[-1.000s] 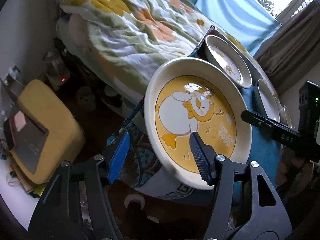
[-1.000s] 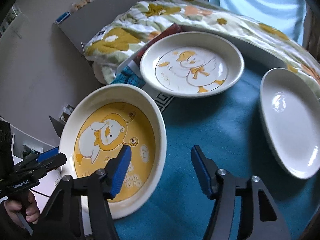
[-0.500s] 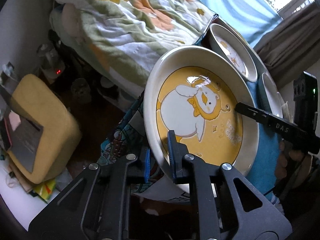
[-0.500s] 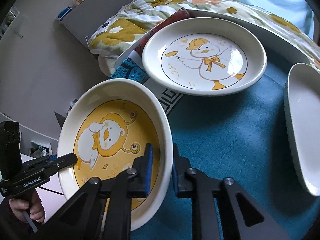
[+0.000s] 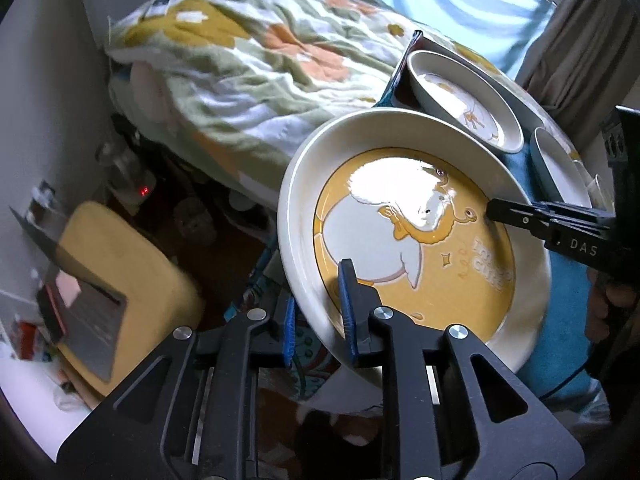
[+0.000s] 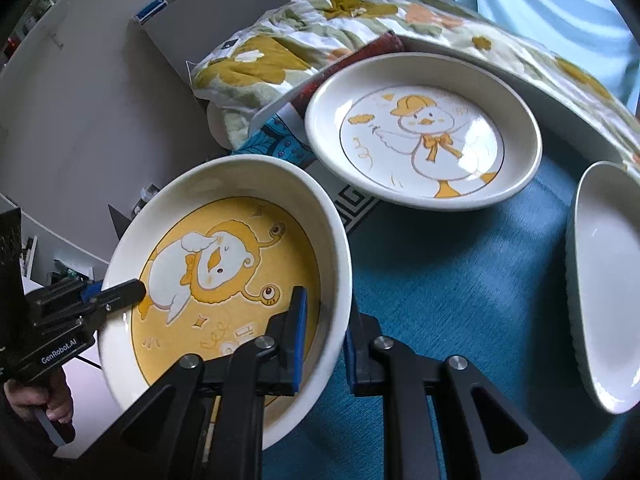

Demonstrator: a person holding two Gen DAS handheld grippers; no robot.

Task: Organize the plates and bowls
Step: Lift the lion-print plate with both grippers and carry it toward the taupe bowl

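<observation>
A cream plate with a yellow duck centre [image 5: 412,232] is held between both grippers, lifted and tilted above the table edge. My left gripper [image 5: 318,312] is shut on its near-left rim. My right gripper [image 6: 324,336] is shut on the opposite rim of the same yellow duck plate [image 6: 224,280]. A white duck plate [image 6: 424,136] lies on the teal tablecloth [image 6: 460,280] beyond it; it also shows in the left wrist view [image 5: 464,96]. A plain white plate [image 6: 604,280] lies at the right.
A bed with a flowered blanket [image 5: 256,52] runs along the far side of the table. A yellow stool [image 5: 120,280] with items stands on the floor at the left. A grey wall [image 6: 88,92] is behind.
Both grippers closed on the yellow duck plate's rims from open. The plate has since lifted and tilted, with both grippers holding it.
</observation>
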